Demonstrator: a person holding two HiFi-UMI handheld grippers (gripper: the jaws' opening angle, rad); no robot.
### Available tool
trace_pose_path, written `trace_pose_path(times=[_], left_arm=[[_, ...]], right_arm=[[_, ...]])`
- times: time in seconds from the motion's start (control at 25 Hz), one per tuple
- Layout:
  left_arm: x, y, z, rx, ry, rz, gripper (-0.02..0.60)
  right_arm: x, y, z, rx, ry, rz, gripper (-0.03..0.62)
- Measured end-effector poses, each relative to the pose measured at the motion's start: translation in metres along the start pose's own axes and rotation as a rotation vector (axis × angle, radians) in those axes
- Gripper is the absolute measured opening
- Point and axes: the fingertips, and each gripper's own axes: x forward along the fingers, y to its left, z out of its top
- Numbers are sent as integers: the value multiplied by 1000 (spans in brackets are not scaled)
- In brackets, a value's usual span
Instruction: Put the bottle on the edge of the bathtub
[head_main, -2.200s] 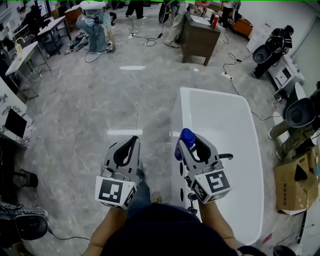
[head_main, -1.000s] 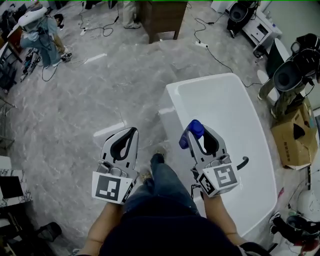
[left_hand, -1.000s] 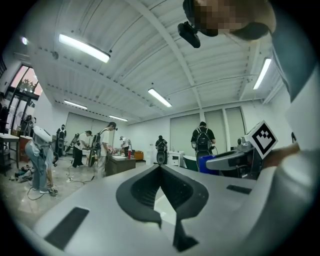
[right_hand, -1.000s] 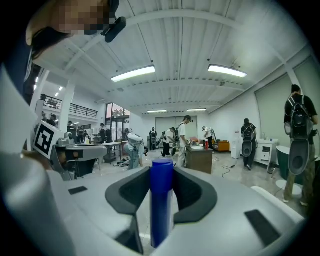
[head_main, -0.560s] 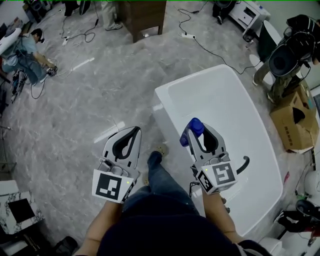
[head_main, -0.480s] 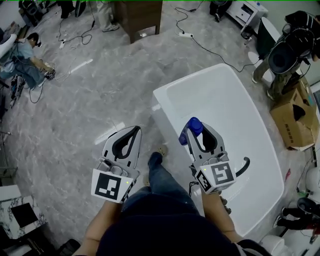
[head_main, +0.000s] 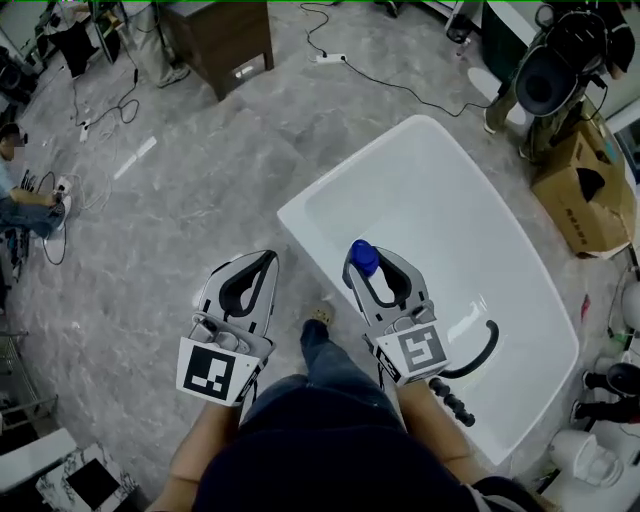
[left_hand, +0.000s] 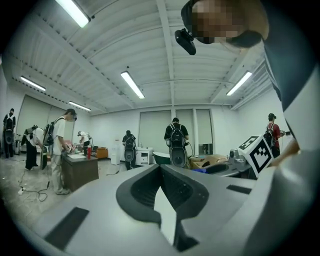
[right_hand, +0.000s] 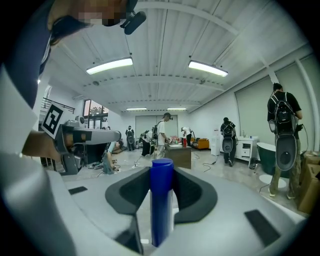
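- Grey marble floor (head_main: 190, 190) underfoot
- Left gripper (head_main: 262, 262): jaws together, empty, over the floor
- Right gripper (head_main: 372, 264) clamped on the blue-capped bottle (head_main: 364, 258), upright above the bathtub (head_main: 300, 226) near its rim
- Carrying step, I judge; next, lower it squarely onto the rim, then let go

right gripper (head_main: 372, 268) holds blue bottle (head_main: 364, 257) over bathtub (head_main: 520, 250)

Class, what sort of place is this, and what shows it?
Probably a shared lab or test hall, not a bathroom: the white bathtub stands alone on open floor, cables trail across it, and people with backpacks work nearby.
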Motion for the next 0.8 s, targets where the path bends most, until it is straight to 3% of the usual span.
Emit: trace_pose_path(times=[0.32,0.8], left_arm=[[75,12,-17,15,29,-141,23],[120,26,-60,-1,141,-256,23]], right_arm=[[39,-39,-22,13,56,-35,153],[78,-53,-70,57,162,-47,153]])
